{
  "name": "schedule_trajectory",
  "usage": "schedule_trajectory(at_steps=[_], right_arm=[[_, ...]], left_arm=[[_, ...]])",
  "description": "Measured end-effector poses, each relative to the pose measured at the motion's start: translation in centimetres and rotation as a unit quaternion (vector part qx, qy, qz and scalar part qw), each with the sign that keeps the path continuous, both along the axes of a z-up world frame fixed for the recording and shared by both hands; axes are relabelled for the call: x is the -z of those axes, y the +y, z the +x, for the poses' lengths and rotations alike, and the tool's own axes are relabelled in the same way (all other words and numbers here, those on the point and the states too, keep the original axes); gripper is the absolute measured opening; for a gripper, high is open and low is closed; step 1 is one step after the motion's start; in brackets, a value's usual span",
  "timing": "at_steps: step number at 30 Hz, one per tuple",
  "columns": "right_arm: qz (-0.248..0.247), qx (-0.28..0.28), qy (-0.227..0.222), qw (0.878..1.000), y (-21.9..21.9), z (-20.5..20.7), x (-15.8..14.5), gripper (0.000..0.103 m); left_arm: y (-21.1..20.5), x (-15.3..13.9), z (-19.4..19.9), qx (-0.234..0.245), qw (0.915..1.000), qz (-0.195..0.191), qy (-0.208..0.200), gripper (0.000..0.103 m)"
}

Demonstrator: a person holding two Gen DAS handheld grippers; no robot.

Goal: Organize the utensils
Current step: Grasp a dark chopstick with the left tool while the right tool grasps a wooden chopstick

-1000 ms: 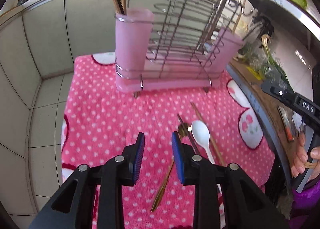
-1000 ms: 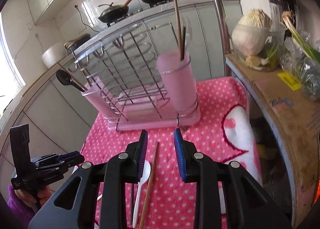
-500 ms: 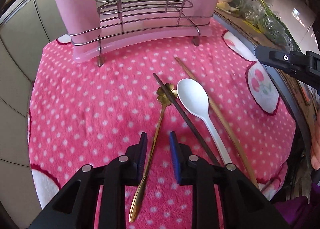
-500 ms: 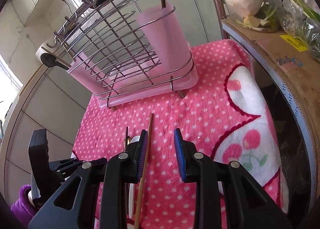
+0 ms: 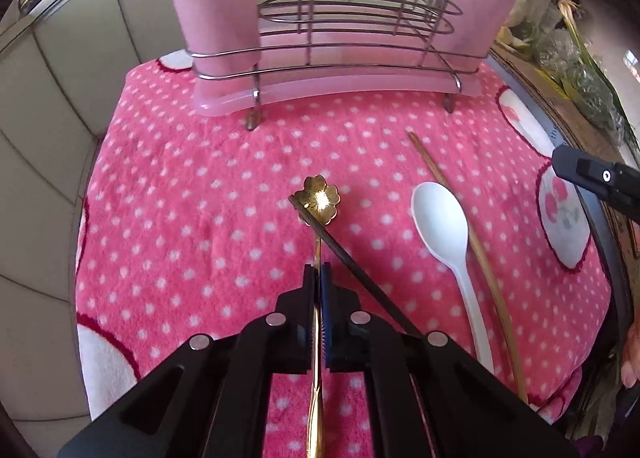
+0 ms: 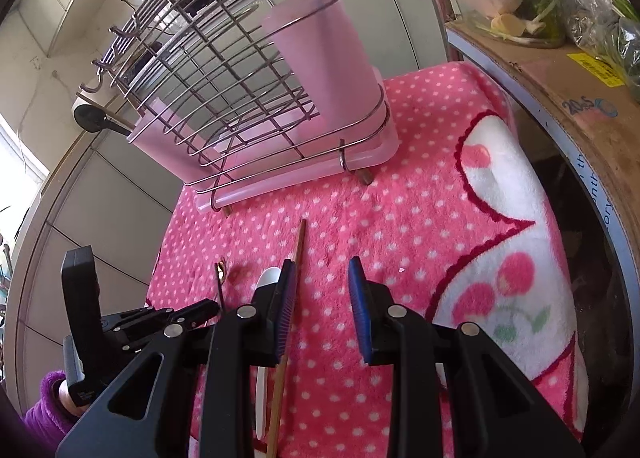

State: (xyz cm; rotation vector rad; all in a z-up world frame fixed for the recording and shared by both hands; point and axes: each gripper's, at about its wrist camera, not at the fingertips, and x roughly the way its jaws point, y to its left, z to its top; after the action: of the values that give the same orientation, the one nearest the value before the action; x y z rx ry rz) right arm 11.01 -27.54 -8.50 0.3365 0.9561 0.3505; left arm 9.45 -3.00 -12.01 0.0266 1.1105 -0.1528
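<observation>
The left gripper [image 5: 319,272] has its blue-padded fingers [image 5: 325,298] pinching the thin stem of a gold spoon with a flower-shaped bowl [image 5: 319,200], which lies on the pink white-dotted fleece cloth [image 5: 192,226] covering the bench. The flower end sits at 12 o'clock from the fingertips, and the handle runs back under the gripper toward 6 o'clock. A dark slim chopstick [image 5: 352,262] lies across the spoon's neck, slanting from the flower down toward 5 o'clock. At 3 o'clock from the flower lies a white plastic spoon [image 5: 444,230], bowl up, and just beside it on the right a pale wooden chopstick [image 5: 476,246] — the two look to touch along the spoon's bowl. At 12 o'clock stands the chrome wire drying rack with pink plastic cups and tray [image 5: 340,42].

The right gripper [image 6: 322,286] hangs over the cloth with its fingers spread, nothing between them; the wooden chopstick passes under its left finger [image 6: 286,306] — whether they touch cannot be told.
</observation>
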Motion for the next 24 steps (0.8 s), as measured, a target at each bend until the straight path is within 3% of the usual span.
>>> schedule_trajectory(at_steps=[7,12,18,24], right_arm=[[-0.007,-0.022,0.011,1.0,1.6,0.7,0.9,0.028],[-0.014,-0.025,0.013,0.999,1.9,0.7,1.0,0.028],[-0.002,-0.019,0.014,1.0,1.4,1.1,0.9,0.028],[-0.002,-0.025,0.015,1.0,1.5,0.9,1.0,0.028]], left_arm=[[2.2,0.6,1.1,-0.035,0.9974,-0.04,0.049,0.003],[3.8,-1.0,1.9,-0.073,0.9935,-0.075,0.043,0.007],[4.5,-1.4,2.3,-0.078,0.9788,-0.165,0.092,0.007],[2.3,-0.1,3.7,-0.108,0.9766,-0.14,0.123,0.007]])
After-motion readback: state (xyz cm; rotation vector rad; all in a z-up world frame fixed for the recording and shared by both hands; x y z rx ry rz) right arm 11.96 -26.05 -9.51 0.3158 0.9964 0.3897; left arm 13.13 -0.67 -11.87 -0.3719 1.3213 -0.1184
